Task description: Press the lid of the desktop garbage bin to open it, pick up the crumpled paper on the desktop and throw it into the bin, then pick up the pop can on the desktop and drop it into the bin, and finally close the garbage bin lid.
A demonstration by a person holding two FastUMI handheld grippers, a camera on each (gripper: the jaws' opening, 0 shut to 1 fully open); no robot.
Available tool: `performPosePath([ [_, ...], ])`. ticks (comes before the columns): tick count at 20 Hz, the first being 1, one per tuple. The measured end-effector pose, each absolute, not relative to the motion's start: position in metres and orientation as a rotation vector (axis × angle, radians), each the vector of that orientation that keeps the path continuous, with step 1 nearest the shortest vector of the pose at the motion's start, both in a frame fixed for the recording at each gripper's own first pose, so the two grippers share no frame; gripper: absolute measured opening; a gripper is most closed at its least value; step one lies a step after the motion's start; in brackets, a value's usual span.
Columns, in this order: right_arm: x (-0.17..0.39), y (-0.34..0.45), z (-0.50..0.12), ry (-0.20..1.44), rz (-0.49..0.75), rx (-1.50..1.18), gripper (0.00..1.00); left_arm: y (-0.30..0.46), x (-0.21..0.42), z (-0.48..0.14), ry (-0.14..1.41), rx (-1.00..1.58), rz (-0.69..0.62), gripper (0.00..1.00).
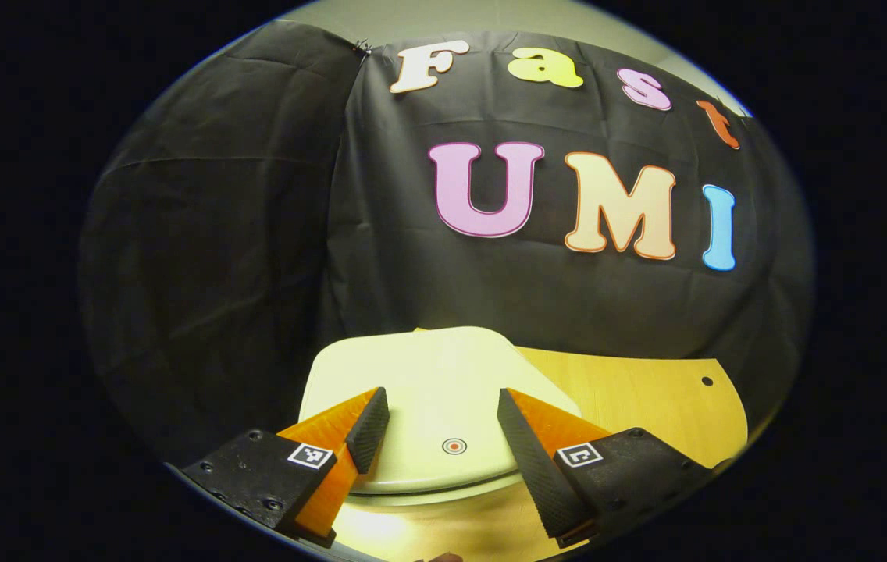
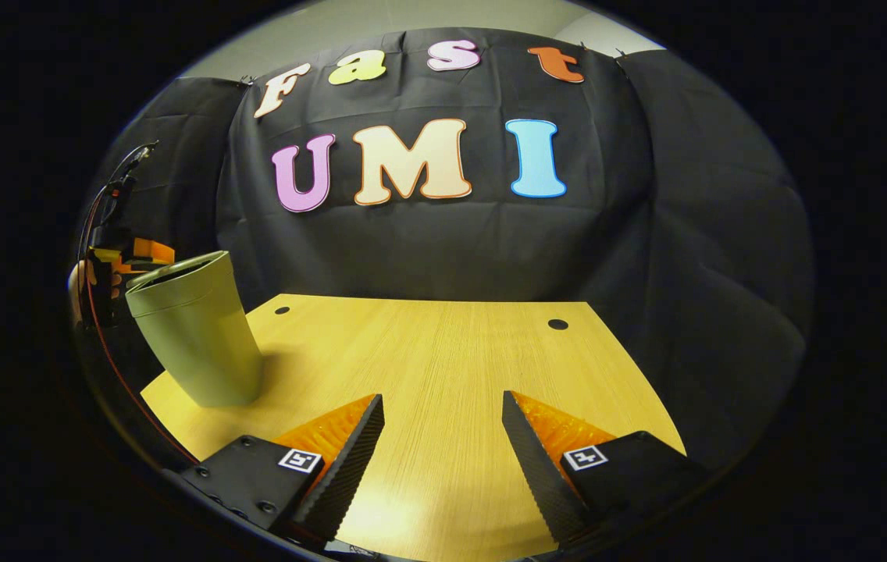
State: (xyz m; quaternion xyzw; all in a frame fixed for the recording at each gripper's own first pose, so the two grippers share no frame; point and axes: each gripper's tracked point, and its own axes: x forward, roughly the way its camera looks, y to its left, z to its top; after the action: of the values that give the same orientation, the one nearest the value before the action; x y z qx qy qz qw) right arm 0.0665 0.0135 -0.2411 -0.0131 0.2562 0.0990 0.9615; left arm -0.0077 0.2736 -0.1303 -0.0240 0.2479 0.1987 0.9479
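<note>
The pale green desktop bin stands at the table's left in the right gripper view, bin. Its flat lid lies just below and ahead of my left gripper, and looks down on the rim. A small round red mark sits near the lid's front edge, between the two fingers. My left gripper is open, over the lid, and whether it touches the lid I cannot tell. Behind the bin I see that same left gripper, held by a hand. My right gripper is open over bare wood, holding nothing.
The wooden table has small dark holes near its back edge. The black cloth wall closes the booth right behind the table. A red cable hangs from the left gripper beside the bin.
</note>
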Motion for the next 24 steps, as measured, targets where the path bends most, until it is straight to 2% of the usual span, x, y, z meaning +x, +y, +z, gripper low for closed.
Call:
performPosePath([
  [6, 0.062, 0.017, -0.247, 0.527, 0.204, -0.012, 0.96, 0.271, -0.012, -0.14, 0.55, 0.008, 0.384, 0.91],
  [11, 0.064, 0.019, -0.249, 0.525, 0.206, 0.003, 0.97, 0.266, -0.011, -0.142, 0.502, 0.014, 0.361, 0.87],
  [15, 0.07, 0.015, -0.225, 0.473, 0.206, 0.017, 0.96, 0.257, -0.007, -0.124, 0.363, -0.057, 0.335, 0.84],
  [16, 0.071, 0.013, -0.217, 0.459, 0.205, 0.016, 0.97, 0.251, -0.005, -0.121, 0.332, -0.063, 0.337, 0.89],
  [17, 0.071, 0.01, -0.208, 0.439, 0.2, 0.014, 0.96, 0.24, -0.003, -0.11, 0.281, -0.069, 0.314, 0.93],
  [19, 0.074, 0.007, -0.188, 0.399, 0.191, 0.015, 0.96, 0.209, 0.003, -0.082, 0.181, -0.081, 0.258, 0.93],
  [20, 0.074, 0.006, -0.176, 0.373, 0.189, 0.018, 0.96, 0.195, 0.005, -0.072, 0.132, -0.078, 0.227, 0.89],
  [22, 0.075, 0.005, -0.151, 0.317, 0.179, 0.014, 0.96, 0.166, 0.01, -0.052, 0.063, -0.045, 0.17, 0.9],
  [23, 0.073, 0.006, -0.137, 0.285, 0.178, 0.016, 0.96, 0.153, 0.01, -0.044, 0.038, -0.036, 0.145, 0.94],
  [24, 0.073, 0.006, -0.122, 0.249, 0.175, 0.023, 0.96, 0.133, 0.01, -0.037, 0.02, -0.034, 0.106, 0.92],
])
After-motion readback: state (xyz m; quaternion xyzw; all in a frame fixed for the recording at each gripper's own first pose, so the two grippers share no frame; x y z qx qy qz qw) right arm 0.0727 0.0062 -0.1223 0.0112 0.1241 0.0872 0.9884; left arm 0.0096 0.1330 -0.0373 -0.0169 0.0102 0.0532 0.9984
